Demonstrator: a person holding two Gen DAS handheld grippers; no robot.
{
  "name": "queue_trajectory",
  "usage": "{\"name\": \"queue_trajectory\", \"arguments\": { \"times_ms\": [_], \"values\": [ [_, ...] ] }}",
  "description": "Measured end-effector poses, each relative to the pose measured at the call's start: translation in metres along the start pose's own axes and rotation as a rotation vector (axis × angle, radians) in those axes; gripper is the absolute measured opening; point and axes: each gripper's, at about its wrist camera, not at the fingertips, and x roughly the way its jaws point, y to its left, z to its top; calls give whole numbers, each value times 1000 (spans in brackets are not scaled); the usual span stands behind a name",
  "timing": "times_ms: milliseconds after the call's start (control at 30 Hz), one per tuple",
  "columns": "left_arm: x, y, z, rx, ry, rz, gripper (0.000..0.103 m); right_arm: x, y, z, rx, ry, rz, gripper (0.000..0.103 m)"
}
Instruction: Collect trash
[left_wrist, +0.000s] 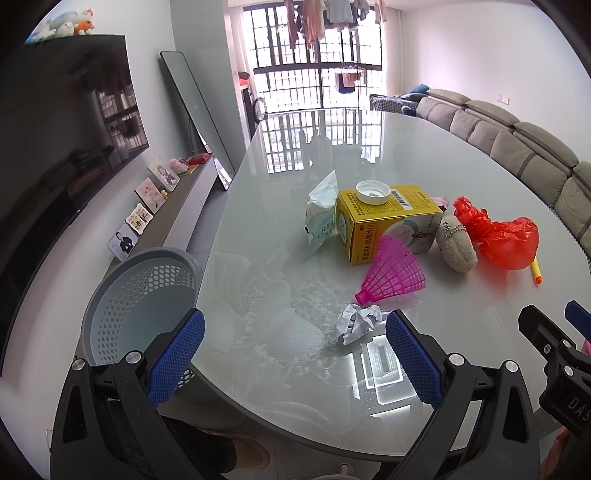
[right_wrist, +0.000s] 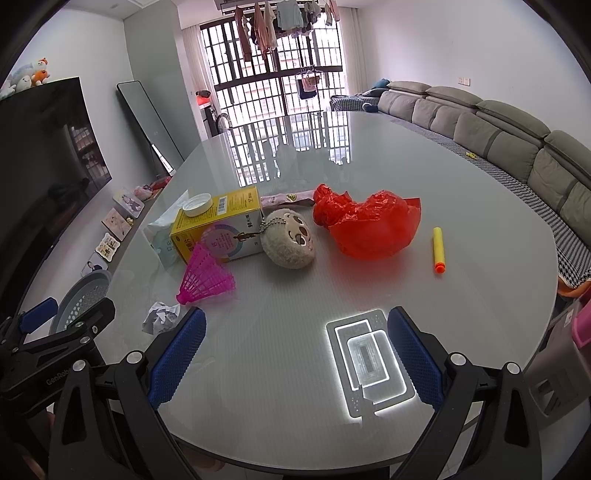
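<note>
Peeking behind yellow box (right_wrist: 218, 229), tissue pack (right_wrist: 162, 236), half hidden

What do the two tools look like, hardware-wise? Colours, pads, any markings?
Both match: the left tool and right tool have black plastic frames with angular struts, silver round bolt heads at the joints, and blue finger pads with a fine knurled mesh texture. White lettering on the bodies reads "GenRob..." on the left tool and "DAS..." on the right, both cut off. No cables or sleeves visible.

left wrist: near table (left_wrist: 258, 221) edge, facing window | right wrist: same heading, beside | shared: tabletop clutter
</note>
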Motion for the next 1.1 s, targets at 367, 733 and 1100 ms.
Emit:
{"name": "queue_trajectory", "arguments": {
  "times_ms": [367,733,1100],
  "values": [
    [-1,0,0,1,-1,1,97,0,0,0,1,1,1,94],
    [-1,0,0,1,-2,1,97,0,0,0,0,0,2,94],
    [-2,3,1,-1,-3,4,97,-2,2,0,-1,3,9,94]
  ]
}}
